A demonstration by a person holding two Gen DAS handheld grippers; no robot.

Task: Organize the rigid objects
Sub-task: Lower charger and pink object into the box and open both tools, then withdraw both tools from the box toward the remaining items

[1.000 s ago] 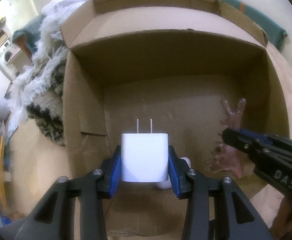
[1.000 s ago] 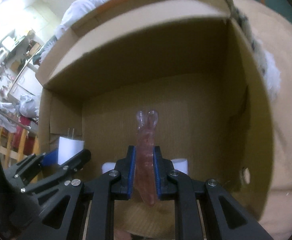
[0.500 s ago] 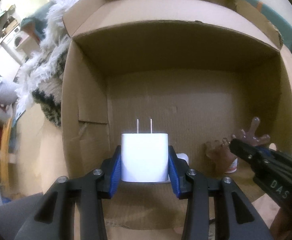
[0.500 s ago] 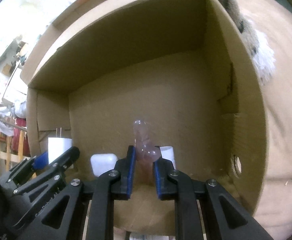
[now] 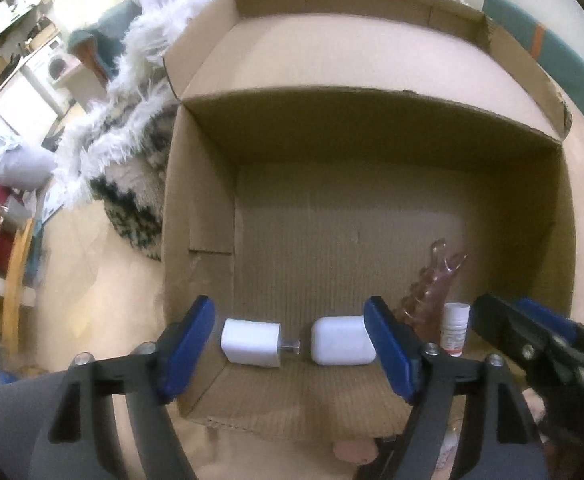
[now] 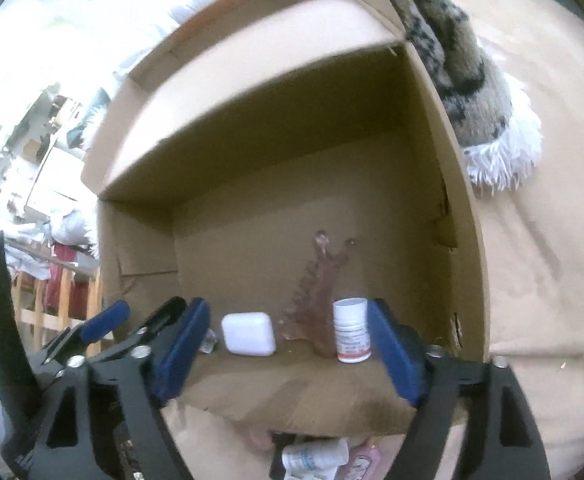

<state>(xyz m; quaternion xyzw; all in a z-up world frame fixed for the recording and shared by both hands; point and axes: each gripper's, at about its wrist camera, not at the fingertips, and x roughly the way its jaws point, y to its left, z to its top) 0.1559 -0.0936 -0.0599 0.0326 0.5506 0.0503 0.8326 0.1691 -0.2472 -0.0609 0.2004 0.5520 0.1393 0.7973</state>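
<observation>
Both jaws are opening, gripping nothing. In the cardboard box (image 5: 196, 208), the left hand-held gripper (image 5: 290, 348) frames the white charger (image 5: 252, 342); the right hand-held gripper (image 6: 288, 344) frames the pink hair claw (image 6: 315, 300).

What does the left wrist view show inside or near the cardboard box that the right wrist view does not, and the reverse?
Left wrist only: the white charger lying on its side on the box floor, prongs toward the white case.

Right wrist only: more bottles outside the box, below its near edge.

Both: the cardboard box, the white case, the pink clear hair clip, the small white pill bottle, and both grippers, left gripper and right gripper, jaws opening with nothing gripped.
</observation>
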